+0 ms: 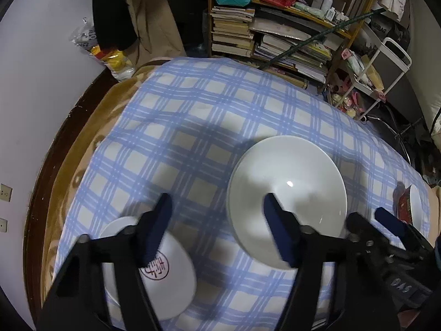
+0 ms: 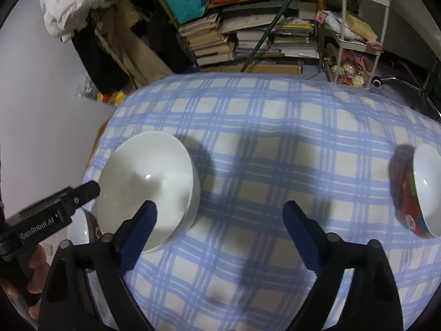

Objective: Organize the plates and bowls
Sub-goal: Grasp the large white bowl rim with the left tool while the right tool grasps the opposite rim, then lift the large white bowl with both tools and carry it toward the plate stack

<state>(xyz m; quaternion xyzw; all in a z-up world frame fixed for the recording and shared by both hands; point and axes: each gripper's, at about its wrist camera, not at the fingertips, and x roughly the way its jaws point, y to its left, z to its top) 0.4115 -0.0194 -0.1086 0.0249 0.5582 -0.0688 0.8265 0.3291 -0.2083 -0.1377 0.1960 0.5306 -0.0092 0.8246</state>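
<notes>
A large plain white bowl (image 1: 292, 182) stands on the blue checked cloth (image 1: 193, 127). A smaller white bowl with a red stamp (image 1: 168, 273) sits at the lower left. My left gripper (image 1: 217, 202) is open above the cloth between them, one finger over each bowl's rim, gripping nothing. In the right wrist view the plain white bowl (image 2: 148, 187) is at the left and a red patterned bowl (image 2: 416, 193) at the far right. My right gripper (image 2: 220, 208) hangs open over bare cloth between these two. The left gripper (image 2: 89, 190) shows at the white bowl's left edge.
A cluttered bookshelf (image 1: 275, 27) and a white wire cart (image 1: 386, 66) stand beyond the table's far edge. A pale wall (image 1: 41, 82) runs along the left. A hand (image 2: 35, 264) holds the left gripper. The right gripper (image 1: 369, 219) is close beside the white bowl.
</notes>
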